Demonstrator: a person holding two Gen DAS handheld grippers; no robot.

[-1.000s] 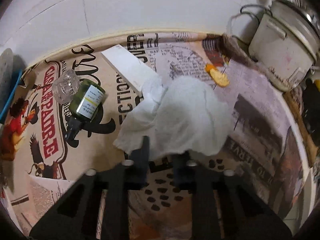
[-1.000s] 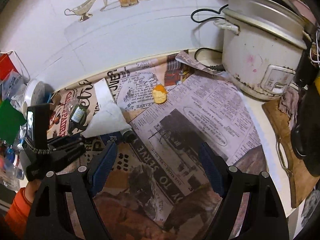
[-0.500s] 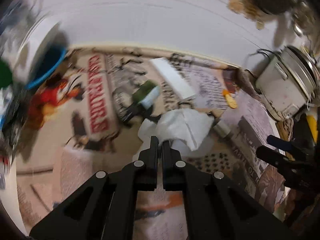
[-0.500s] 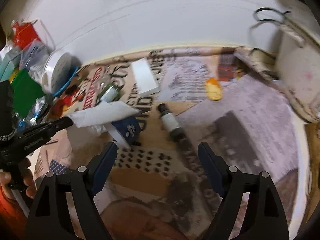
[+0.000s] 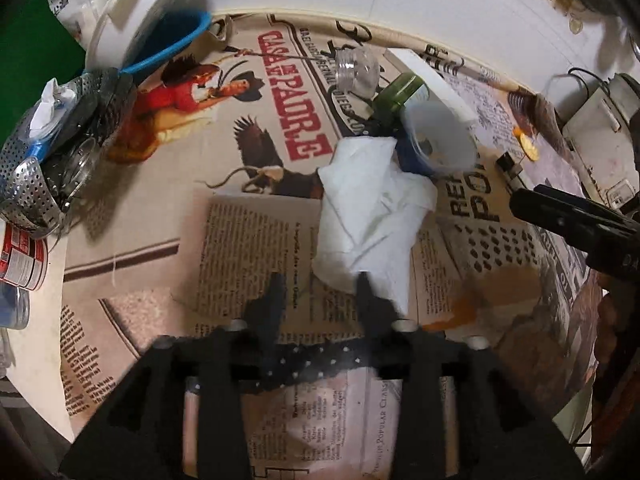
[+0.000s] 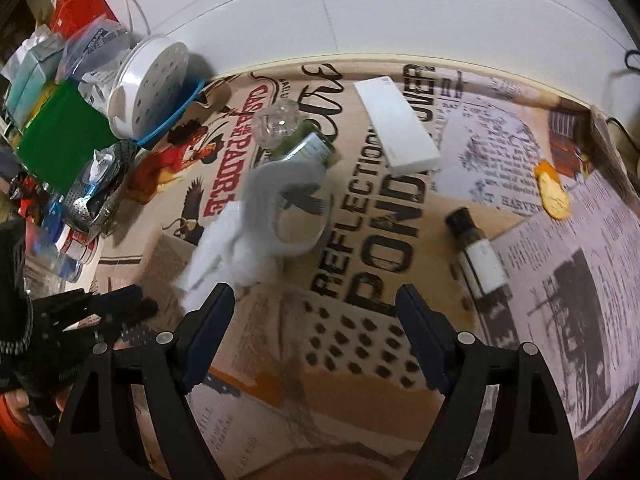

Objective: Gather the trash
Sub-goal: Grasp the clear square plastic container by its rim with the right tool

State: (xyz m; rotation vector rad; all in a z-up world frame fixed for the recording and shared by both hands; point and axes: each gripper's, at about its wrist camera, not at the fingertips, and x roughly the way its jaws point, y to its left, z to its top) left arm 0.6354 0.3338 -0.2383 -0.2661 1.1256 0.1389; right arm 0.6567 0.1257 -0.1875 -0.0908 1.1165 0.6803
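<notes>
white crumpled tissue (image 5: pixel 372 216) lies on the newsprint cover beside a tipped paper cup (image 5: pixel 438 145), just ahead of the parted left gripper (image 5: pixel 318 288); right gripper (image 6: pixel 316 312), spread wide, hovers nearby, empty.

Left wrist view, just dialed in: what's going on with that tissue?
The left gripper is open, its fingertips at the near edge of the crumpled white tissue, which lies loose on the newspaper-print tablecloth against a tipped paper cup. The right gripper hangs open above the cloth, holding nothing.
</notes>
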